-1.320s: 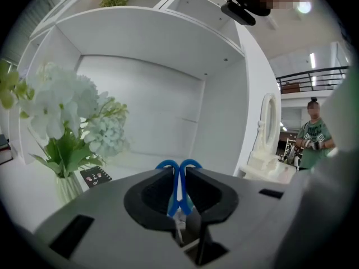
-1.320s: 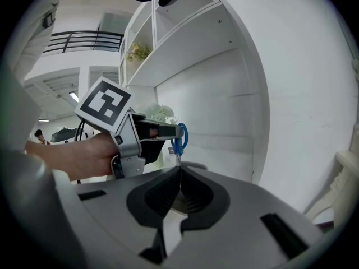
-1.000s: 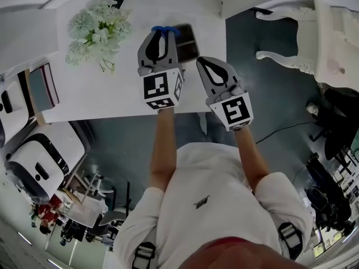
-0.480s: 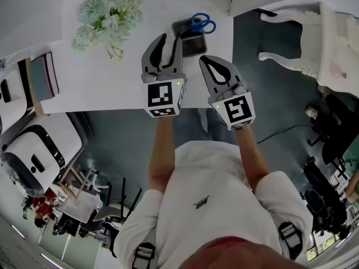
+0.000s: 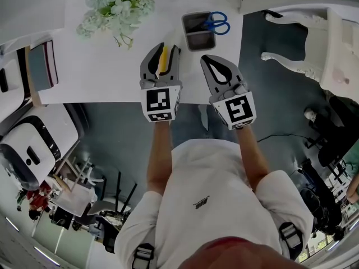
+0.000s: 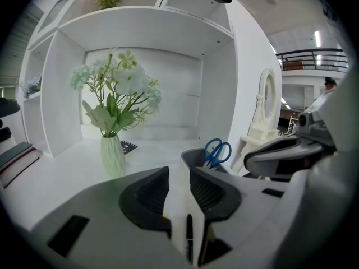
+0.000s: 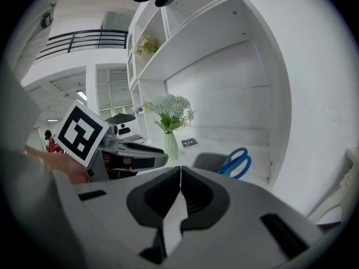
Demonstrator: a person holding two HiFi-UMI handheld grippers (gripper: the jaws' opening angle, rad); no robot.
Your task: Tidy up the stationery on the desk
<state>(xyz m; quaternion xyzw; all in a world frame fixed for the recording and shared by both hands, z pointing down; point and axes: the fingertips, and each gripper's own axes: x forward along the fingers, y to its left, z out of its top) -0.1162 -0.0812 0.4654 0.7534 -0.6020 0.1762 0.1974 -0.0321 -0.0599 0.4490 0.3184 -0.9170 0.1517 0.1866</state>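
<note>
The left gripper (image 5: 166, 50) hangs over the white desk (image 5: 101, 66) with its jaws spread and nothing pinched; a yellow stick-shaped item (image 5: 164, 60) and a slim black pen (image 6: 189, 242) show in the gap below; the right gripper (image 5: 209, 59), just beside it, has its jaws pressed together, empty; blue-handled scissors (image 5: 217, 22) stand in the grey rectangular holder (image 5: 196, 39) ahead, near the pale flowers in a white vase (image 5: 118, 7).

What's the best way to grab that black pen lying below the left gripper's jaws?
Pinch the black pen across its thin barrel, coming down from above. It seems to lie flat on the desk, lengthwise under the gap of the open left gripper, so a jaw lands on each side.
</note>
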